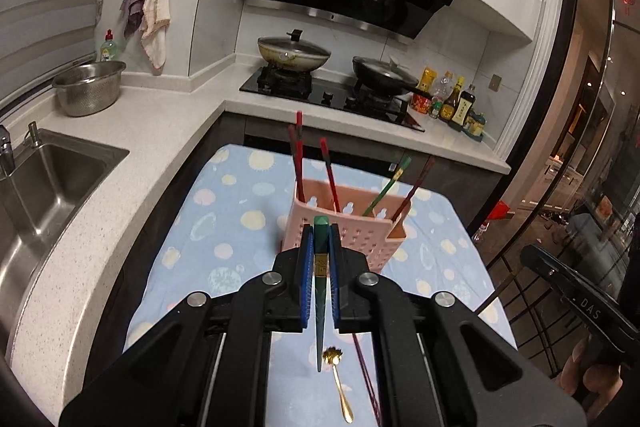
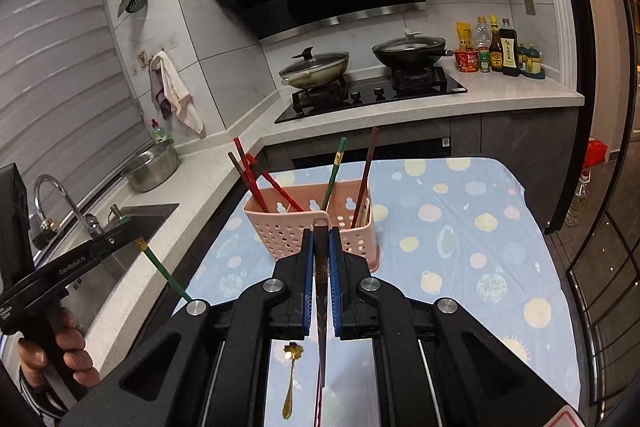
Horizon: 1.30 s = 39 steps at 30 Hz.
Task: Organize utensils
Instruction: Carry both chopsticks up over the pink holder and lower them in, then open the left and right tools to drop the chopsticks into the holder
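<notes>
On the left wrist view, the left gripper [image 1: 321, 259] has its jaws clamped on a green chopstick [image 1: 320, 307], which runs back between the blue pads and hangs above the spotted blue cloth [image 1: 224, 211]. Just beyond the fingertips stands the pink perforated holder [image 1: 360, 231], with red, green and dark chopsticks leaning in its compartments. A gold spoon [image 1: 338, 383] and a dark chopstick [image 1: 366, 375] lie on the cloth below the gripper.

On the right wrist view, the right gripper [image 2: 321, 259] has its jaws pressed tight on a dark brown chopstick [image 2: 321, 327], its tip near the holder's [image 2: 296, 235] front wall. The gold spoon [image 2: 290, 383] lies on the cloth [image 2: 460, 235] beneath. At left, a hand [image 2: 60, 351] carries the left gripper [image 2: 130, 229] with the green chopstick [image 2: 164, 273].
</notes>
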Available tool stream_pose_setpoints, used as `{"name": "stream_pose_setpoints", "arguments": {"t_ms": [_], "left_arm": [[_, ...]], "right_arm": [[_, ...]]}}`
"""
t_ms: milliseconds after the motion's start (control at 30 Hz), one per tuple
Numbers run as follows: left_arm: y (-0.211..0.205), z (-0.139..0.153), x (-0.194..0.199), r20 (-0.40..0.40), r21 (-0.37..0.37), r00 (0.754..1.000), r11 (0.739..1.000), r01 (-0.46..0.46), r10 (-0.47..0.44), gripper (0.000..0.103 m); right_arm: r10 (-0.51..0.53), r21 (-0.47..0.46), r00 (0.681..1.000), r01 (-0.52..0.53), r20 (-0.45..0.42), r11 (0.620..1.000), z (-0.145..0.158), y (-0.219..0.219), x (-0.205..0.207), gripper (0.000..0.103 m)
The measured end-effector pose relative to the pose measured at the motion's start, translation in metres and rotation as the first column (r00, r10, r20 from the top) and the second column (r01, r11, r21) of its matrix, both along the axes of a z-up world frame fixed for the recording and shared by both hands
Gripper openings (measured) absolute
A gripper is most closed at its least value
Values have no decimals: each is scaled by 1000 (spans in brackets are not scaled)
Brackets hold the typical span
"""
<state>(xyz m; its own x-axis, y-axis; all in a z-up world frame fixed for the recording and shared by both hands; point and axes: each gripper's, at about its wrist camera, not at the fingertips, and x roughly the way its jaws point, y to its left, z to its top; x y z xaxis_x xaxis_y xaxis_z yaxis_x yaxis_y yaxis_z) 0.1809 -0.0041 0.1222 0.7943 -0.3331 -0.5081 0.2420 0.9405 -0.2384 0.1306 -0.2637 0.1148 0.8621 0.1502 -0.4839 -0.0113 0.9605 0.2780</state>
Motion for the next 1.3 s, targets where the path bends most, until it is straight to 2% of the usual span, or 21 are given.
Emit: {"name": "stream_pose_setpoints", "arguments": {"t_ms": [300, 533, 667, 900, 1300], "left_arm": [[-8, 47, 27, 100, -12, 995, 1000, 7, -6, 7], [-19, 91, 55, 202, -21, 979, 1000, 4, 1, 7], [-25, 103, 73, 224, -23, 975, 1000, 3, 2, 7], [-32, 95, 105, 209, 4, 978, 1000, -10, 9, 7], [-34, 51, 139, 101, 21, 995, 1000, -23, 21, 7]], "right_arm": [[-12, 21, 996, 10, 89, 1000, 40, -7, 32, 7], [-28, 45, 989, 21, 147, 999, 71, -11, 68, 7], [-37, 69, 985, 25, 168, 997, 81, -14, 87, 7], [-47, 73, 982, 35, 181, 997, 84, -12, 116, 7], [-27, 59, 999, 25, 45, 998, 36, -4, 155, 7]]}}
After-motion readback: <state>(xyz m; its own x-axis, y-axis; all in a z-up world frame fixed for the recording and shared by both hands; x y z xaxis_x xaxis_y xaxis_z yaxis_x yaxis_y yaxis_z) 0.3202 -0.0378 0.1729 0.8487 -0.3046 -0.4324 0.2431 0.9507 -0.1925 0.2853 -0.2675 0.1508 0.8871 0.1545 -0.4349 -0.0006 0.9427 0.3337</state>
